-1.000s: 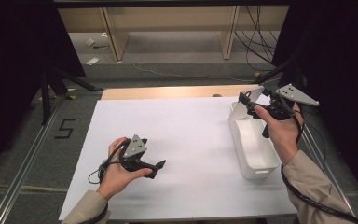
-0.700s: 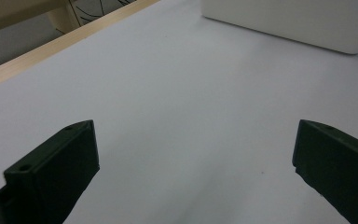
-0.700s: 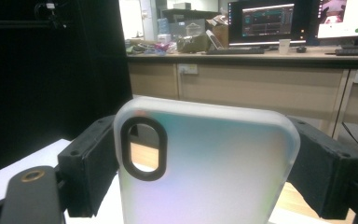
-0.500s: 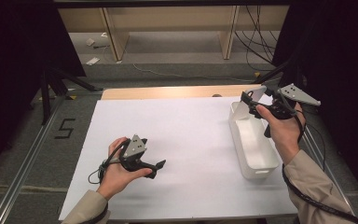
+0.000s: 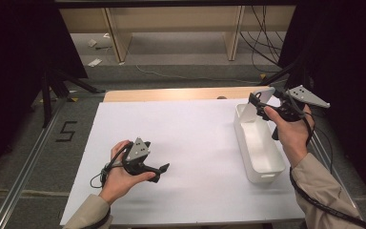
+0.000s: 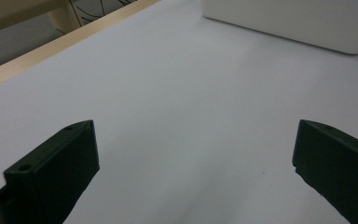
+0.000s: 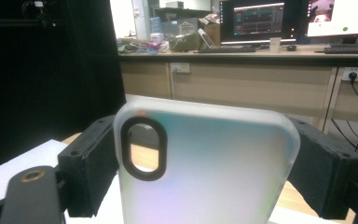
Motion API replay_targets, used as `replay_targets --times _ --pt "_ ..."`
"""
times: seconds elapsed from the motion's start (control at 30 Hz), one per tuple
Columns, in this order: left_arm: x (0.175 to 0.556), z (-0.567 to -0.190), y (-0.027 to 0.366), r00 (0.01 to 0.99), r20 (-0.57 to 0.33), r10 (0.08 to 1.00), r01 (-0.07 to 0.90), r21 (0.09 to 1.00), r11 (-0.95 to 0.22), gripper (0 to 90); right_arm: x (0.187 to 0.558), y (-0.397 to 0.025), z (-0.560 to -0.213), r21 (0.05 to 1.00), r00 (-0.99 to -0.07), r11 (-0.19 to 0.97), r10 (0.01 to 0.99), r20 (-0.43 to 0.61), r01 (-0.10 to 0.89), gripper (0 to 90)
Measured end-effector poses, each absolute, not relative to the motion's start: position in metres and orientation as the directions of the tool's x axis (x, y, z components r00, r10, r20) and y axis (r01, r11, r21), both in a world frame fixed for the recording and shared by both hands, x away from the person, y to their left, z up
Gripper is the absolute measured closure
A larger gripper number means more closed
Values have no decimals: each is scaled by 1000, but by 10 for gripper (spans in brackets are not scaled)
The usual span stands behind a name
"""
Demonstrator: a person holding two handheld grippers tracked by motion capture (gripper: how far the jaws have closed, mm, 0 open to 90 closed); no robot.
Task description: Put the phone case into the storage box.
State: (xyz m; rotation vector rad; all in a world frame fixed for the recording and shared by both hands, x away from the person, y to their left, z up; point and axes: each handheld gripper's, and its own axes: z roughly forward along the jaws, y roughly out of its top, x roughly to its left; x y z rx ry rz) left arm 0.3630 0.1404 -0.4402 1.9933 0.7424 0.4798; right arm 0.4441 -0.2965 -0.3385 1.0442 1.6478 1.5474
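Covering most of the wooden table (image 5: 171, 94) is a white sheet (image 5: 190, 143); grey floor and wooden shelving behind, a desk with monitors (image 7: 256, 18) in the right gripper view. White bin (image 5: 259, 143) sits along the sheet's right edge, nothing visible inside. Right gripper (image 5: 259, 102) hangs above the bin's far end, jaws clamped on a frosted phone case (image 7: 205, 163) held upright. Left gripper (image 5: 159, 171) rests near the sheet's front-left, jaws wide apart, holding nothing.

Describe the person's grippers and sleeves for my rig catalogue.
Both the left gripper and right gripper are black with blocky two-jaw ends, each topped by a grey three-cornered plate and trailing a black cable. The person wears beige sleeves.
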Motion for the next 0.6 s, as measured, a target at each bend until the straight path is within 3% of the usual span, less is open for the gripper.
replay_targets --times 0.6 --pt "363 -440 141 742 41 669 308 866 -395 0 445 -303 -339 992 -453 -9 889 65 125 178"
